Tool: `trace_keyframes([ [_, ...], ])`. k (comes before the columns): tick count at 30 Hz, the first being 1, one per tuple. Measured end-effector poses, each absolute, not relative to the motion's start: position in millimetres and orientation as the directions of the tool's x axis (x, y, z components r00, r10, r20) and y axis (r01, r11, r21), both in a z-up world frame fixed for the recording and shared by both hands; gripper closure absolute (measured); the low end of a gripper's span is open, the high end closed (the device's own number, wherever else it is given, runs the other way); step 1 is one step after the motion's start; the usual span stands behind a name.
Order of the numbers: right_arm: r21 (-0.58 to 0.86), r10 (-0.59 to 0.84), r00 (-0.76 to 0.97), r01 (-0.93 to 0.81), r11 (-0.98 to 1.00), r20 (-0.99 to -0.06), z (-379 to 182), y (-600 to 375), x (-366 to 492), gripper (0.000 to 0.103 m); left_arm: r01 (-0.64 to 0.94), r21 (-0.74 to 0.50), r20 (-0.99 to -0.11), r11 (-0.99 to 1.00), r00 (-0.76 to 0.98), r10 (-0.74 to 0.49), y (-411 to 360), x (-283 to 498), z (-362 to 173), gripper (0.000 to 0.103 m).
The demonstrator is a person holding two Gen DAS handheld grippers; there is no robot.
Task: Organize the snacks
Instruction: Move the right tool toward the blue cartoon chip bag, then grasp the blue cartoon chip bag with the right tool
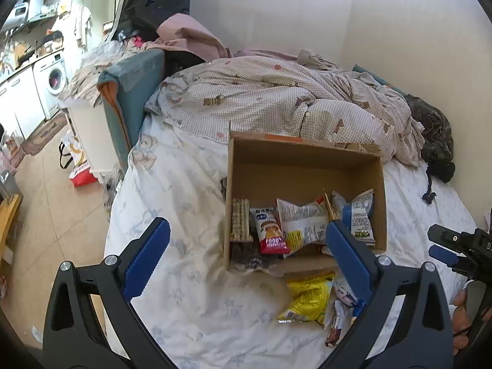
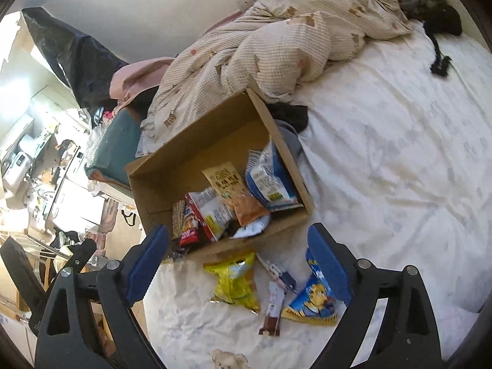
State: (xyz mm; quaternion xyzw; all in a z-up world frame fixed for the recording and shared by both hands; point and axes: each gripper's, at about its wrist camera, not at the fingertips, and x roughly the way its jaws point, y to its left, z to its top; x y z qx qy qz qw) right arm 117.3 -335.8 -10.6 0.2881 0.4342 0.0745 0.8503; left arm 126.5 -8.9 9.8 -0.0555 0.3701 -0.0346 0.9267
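Note:
A cardboard box (image 1: 301, 156) (image 2: 172, 166) sits on the white bed sheet with several snack packets piled at its near end, among them a red packet (image 1: 272, 235) and a blue-and-white bag (image 1: 358, 215) (image 2: 270, 181). In front of the box lie a yellow bag (image 1: 309, 299) (image 2: 235, 283), a slim bar (image 2: 272, 310) and a blue cartoon bag (image 2: 313, 301). My left gripper (image 1: 250, 255) stands open before the box with nothing between its fingers. My right gripper (image 2: 243, 261) is open too, hanging over the loose packets without touching them. The right gripper also shows at the edge of the left wrist view (image 1: 446, 246).
A rumpled checked duvet (image 1: 276, 98) (image 2: 276, 49) lies behind the box. A dark garment (image 1: 436, 135) sits by the wall. The bed's left edge drops to a floor with a red-and-white bag (image 1: 77, 160); a washing machine (image 1: 53, 77) stands beyond.

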Motion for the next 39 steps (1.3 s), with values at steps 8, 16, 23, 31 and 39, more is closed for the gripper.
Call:
trace_keyframes([
  [8,0.503,0.339,0.589,0.136,0.854,-0.734,-20,-340,104,0.009,0.032,-0.149,-0.740,0.988,0.660,-0.133,-14,110,-7,0.003],
  [16,0.474,0.295,0.546,0.220,0.852,-0.784,-41,-374,90,0.009,0.043,-0.143,-0.784,0.989,0.605,-0.140,-29,103,-24,0.003],
  [23,0.405,0.241,0.401,0.395,0.825,-0.884,-83,-393,100,0.009,0.048,-0.135,-0.805,0.990,0.577,-0.138,-33,106,-33,0.003],
  [31,0.350,0.334,0.116,0.437,0.828,-0.935,-157,-361,128,0.009,0.016,-0.161,-0.836,0.987,0.529,-0.145,-27,115,-45,0.003],
  [39,0.292,0.294,0.046,0.341,0.894,-0.955,-169,-339,131,0.037,-0.021,-0.198,-0.854,0.980,0.494,-0.162,-20,120,-53,0.003],
])
